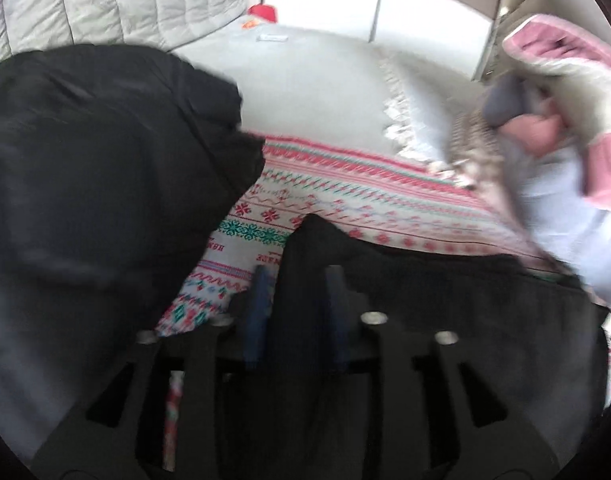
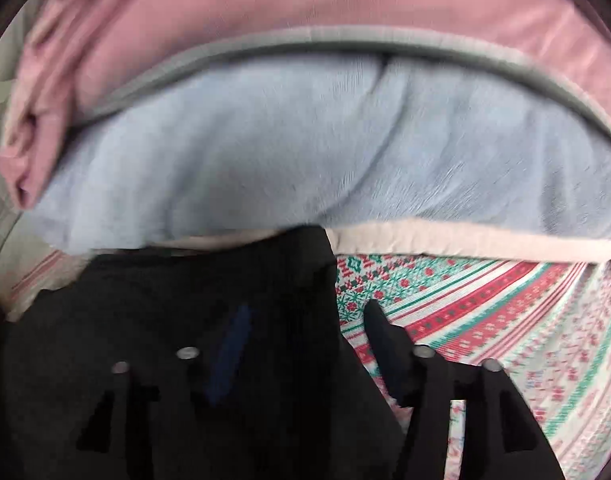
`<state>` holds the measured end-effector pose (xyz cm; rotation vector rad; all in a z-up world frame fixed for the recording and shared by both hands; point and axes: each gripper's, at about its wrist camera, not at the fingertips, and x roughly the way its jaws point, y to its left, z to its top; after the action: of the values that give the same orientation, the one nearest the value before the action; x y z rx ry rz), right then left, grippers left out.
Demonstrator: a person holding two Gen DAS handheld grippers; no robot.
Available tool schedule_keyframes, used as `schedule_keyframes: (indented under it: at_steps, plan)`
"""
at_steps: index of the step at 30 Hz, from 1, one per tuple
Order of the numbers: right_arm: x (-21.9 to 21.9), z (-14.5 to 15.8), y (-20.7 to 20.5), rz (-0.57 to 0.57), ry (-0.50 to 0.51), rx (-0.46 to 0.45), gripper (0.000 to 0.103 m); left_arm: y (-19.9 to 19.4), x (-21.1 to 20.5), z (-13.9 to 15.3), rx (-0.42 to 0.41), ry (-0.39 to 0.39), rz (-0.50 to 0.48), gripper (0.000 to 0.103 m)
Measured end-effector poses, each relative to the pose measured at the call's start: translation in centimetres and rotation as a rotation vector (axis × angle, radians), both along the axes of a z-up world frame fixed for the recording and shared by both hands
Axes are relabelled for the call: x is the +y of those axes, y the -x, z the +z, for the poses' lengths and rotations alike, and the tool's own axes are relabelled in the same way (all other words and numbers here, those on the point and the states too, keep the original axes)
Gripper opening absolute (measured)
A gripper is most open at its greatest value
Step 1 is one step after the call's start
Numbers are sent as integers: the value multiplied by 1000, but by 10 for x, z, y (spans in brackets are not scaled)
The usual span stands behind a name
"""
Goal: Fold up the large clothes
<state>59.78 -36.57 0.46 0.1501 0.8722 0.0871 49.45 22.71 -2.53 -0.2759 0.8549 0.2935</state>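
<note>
My left gripper [image 1: 297, 276] and right gripper [image 2: 305, 312] each clamp the black garment [image 1: 425, 292], its held edge running three-to-nine o'clock over the patterned bedsheet [image 1: 345, 200].

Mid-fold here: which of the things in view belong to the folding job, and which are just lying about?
In the job:
black garment
left tongs, gripping it
right tongs, gripping it
patterned blanket, the folding surface

Lying about:
pink and blue bedding
red item
grey quilt
</note>
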Motion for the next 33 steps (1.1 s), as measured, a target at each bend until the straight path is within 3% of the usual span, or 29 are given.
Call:
schedule_keyframes:
  at_steps: [1,3,7,11,14,18,23,24,27,29,31,33]
  plan:
    - [-2,12,11,16,12,-10,66,10,-1,8,-8,9,-12,56]
    - [-3,29,28,41,24,-3,66,41,-7,25,-40,12,-50,58]
    - [-13,38,77,104,30,84,66,85,-20,30,15,-37,-114,59]
    - [6,40,129,172,-23,141,66,124,-34,21,51,50,-180,59]
    - [25,35,175,255,-30,158,66,146,-62,10,87,30,-209,59]
    - [30,18,220,296,13,181,66,167,-66,2,89,-25,-87,59]
    - [-54,5,239,108,-124,182,66,191,-36,-1,119,33,-21,59]
    - [-72,-2,238,58,-136,193,63,199,-32,0,111,54,-3,59]
    - [-85,-12,236,49,-110,192,17,214,-29,0,93,53,11,59]
    - [-76,-24,232,66,-97,216,13,205,-32,-14,150,5,8,59]
    - [-58,-41,227,75,56,251,10,197,-34,-29,201,-43,37,59]
    - [-50,-57,221,62,143,252,9,191,-32,-39,192,-54,60,57]
